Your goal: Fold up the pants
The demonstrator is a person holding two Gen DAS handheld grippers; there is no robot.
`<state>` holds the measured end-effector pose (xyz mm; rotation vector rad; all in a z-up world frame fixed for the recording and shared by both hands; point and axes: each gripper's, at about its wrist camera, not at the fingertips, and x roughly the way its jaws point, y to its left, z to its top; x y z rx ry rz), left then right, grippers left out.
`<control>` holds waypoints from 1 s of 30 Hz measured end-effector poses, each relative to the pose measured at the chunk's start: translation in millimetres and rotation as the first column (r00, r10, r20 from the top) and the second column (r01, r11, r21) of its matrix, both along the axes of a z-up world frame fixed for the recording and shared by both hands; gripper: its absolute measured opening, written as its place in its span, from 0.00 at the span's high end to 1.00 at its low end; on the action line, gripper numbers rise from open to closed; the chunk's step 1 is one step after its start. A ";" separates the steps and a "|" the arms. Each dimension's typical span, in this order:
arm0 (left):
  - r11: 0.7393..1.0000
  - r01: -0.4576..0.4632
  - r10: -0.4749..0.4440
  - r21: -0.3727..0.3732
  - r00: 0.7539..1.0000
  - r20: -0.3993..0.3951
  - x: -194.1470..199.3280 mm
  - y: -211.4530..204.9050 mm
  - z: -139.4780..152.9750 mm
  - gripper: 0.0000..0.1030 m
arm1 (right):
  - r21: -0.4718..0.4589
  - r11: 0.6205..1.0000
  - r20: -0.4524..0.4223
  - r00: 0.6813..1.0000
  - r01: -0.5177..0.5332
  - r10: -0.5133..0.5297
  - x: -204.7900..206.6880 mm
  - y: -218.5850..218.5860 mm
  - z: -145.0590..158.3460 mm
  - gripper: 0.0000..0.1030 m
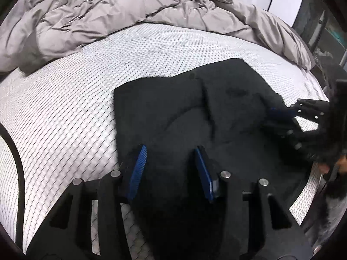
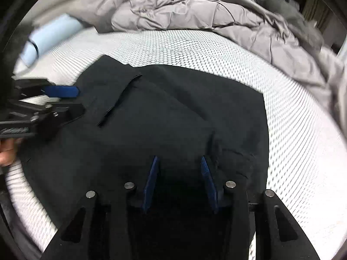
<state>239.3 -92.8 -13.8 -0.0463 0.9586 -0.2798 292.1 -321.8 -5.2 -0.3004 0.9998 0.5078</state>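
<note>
Risk: we pinch single layer of dark folded cotton pants (image 1: 195,112); left gripper (image 1: 171,166), right gripper (image 2: 179,177) fingers apart, gripping nothing; fold skews.

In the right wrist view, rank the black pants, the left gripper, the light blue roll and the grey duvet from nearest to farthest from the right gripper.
1. Black pants, directly under the right gripper.
2. Left gripper, at the pants' left edge.
3. Light blue roll, far left on the mattress.
4. Grey duvet, bunched across the back.
</note>
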 end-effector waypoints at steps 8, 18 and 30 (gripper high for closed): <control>0.998 -0.034 0.037 -0.051 0.998 0.058 8.8 -0.2 27.3 0.58 | 0.218 0.976 0.024 0.999 0.020 -0.026 6.3 14.7 35.2 0.60; 0.996 -0.059 0.060 0.074 0.998 -0.019 35.1 -7.9 1.8 0.55 | 0.010 0.997 -0.023 0.997 0.080 -0.080 26.5 28.1 -5.6 0.61; 0.995 0.093 -0.091 -0.029 0.995 0.051 -41.1 -23.1 16.0 0.54 | 0.203 0.971 -0.050 0.989 -0.123 0.136 -30.8 54.3 8.7 0.59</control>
